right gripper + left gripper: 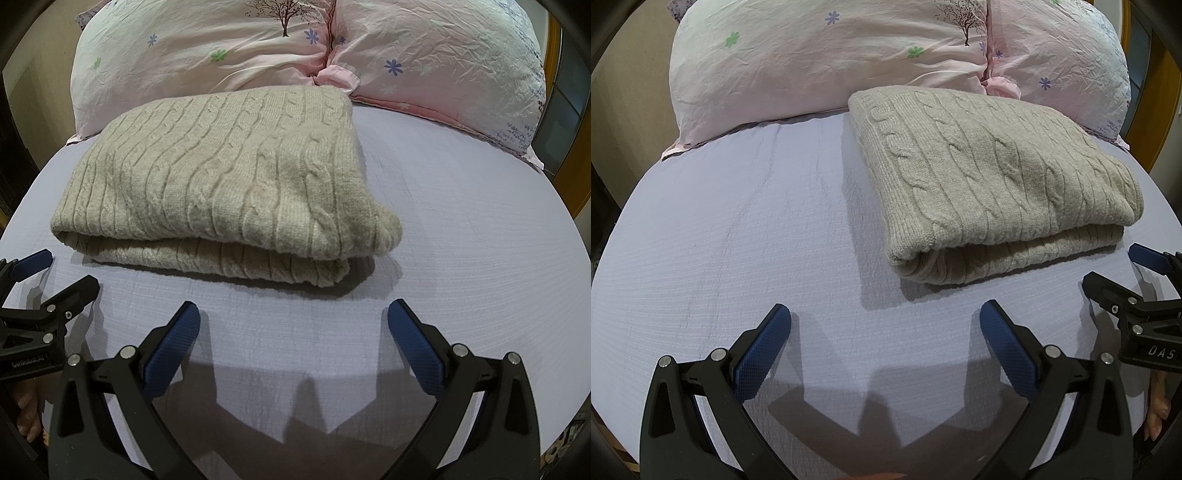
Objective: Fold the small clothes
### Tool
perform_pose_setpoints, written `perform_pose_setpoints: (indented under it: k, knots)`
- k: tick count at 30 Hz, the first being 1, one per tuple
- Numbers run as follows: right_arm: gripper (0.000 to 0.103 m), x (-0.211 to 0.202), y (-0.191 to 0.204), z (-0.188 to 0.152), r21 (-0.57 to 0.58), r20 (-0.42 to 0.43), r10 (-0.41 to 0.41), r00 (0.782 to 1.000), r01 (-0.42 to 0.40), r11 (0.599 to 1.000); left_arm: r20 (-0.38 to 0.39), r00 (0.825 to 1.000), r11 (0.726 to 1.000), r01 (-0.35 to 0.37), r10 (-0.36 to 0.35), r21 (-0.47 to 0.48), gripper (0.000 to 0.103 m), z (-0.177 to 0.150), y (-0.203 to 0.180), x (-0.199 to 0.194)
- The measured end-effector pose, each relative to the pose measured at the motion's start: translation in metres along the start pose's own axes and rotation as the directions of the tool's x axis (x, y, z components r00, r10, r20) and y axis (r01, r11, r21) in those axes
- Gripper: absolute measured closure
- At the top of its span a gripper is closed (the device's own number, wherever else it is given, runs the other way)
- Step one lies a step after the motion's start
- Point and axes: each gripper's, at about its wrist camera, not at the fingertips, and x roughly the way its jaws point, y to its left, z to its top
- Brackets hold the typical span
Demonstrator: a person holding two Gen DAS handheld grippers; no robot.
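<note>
A beige cable-knit sweater (990,184) lies folded in layers on the lavender bed sheet (738,240); it also shows in the right wrist view (221,184). My left gripper (885,317) is open and empty, hovering over the sheet in front and to the left of the sweater. My right gripper (293,317) is open and empty, in front and to the right of the sweater. The right gripper shows at the left view's right edge (1123,273), and the left gripper at the right view's left edge (59,273).
Two pink flowered pillows (831,62) (443,66) stand behind the sweater at the head of the bed. A wooden frame (576,177) runs along the right side. Bare sheet (461,221) lies on both sides of the sweater.
</note>
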Motion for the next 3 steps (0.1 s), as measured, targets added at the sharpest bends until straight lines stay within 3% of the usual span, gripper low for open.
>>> perform_pose_setpoints:
  k: [3]
  knots:
    - [0.002,0.0,-0.0001,0.0,0.0,0.0,0.0,1.0,0.0,1.0,0.0,1.0,1.0,0.0,0.0,0.001,0.001,-0.0001,0.0001,-0.0001]
